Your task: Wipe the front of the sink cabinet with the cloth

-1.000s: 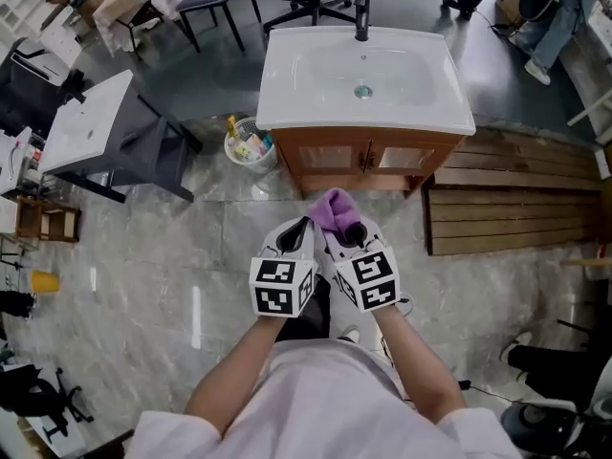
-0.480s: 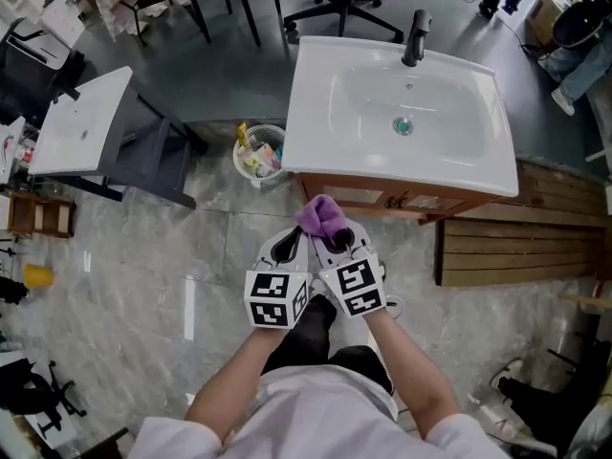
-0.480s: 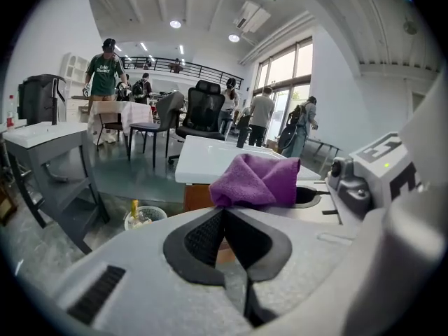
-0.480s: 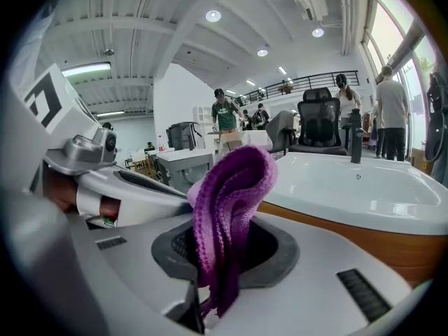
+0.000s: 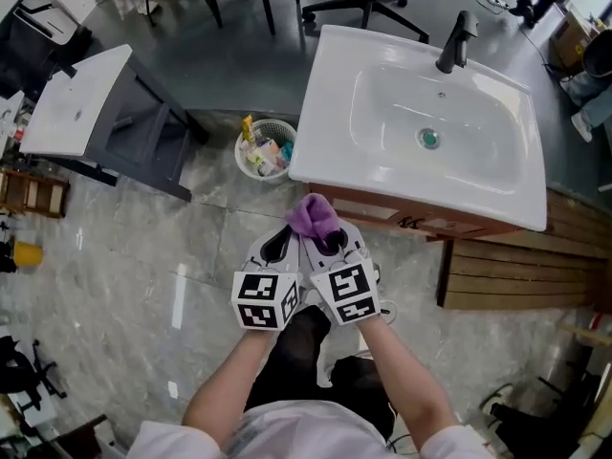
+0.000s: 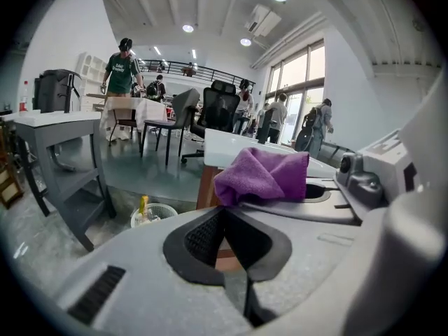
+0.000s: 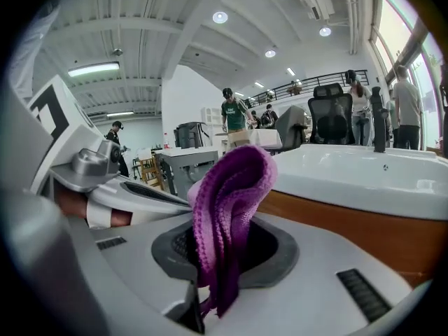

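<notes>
A purple cloth [image 5: 314,216] sticks up from my right gripper [image 5: 330,241], which is shut on it. In the right gripper view the cloth [image 7: 231,201] stands folded between the jaws of that gripper [image 7: 217,257]. My left gripper [image 5: 278,244] is pressed against the right one, shut, with nothing in it [image 6: 224,219]. The cloth [image 6: 262,176] shows just beyond it in the left gripper view. The sink cabinet's wooden front [image 5: 411,222] lies just ahead and to the right of the cloth, under the white basin [image 5: 382,175]. The wood [image 7: 364,222] shows close by on the right.
A white waste basket [image 5: 263,149] with bottles stands left of the cabinet. A grey table with a white top [image 5: 76,113] is further left. A wooden slat platform [image 5: 521,275] lies right of the cabinet. A black tap [image 5: 457,38] stands at the basin's far side. People stand in the background.
The basin and cabinet have shifted right and grown larger in the head view. Both grippers, still together with the cloth, sit nearer the cabinet's left front corner.
</notes>
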{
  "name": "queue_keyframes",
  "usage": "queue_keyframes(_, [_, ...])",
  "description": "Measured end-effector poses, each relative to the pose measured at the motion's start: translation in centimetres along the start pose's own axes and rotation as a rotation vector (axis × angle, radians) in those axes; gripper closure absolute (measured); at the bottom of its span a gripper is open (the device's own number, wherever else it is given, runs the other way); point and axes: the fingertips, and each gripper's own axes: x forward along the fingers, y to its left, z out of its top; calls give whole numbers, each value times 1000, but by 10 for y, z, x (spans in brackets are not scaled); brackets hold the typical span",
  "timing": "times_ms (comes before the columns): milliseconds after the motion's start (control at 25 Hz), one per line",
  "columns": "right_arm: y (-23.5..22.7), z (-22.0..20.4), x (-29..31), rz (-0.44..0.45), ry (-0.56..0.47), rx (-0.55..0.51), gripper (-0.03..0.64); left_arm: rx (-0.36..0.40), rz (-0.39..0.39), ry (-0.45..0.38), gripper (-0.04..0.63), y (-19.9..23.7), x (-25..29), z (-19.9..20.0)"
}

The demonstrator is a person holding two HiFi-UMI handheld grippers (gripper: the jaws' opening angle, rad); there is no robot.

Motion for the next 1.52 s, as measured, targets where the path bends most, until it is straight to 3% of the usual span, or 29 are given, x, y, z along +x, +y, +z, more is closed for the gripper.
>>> queue_keyframes(280, [-8, -38, 25, 43, -73, -44, 537, 5, 73, -51, 589, 15, 14, -37])
queue_keyframes(560, [-21, -70, 45, 73, -147, -142, 537, 41, 93, -127, 589, 20, 44, -60])
queue_keyframes(1080, [-45, -101, 51, 106, -359, -107, 537, 81, 52, -265, 589, 8, 84, -94])
queue_keyframes(1520, [-84, -112, 13, 54, -454, -172, 537, 157, 36, -360, 589, -29, 98, -103])
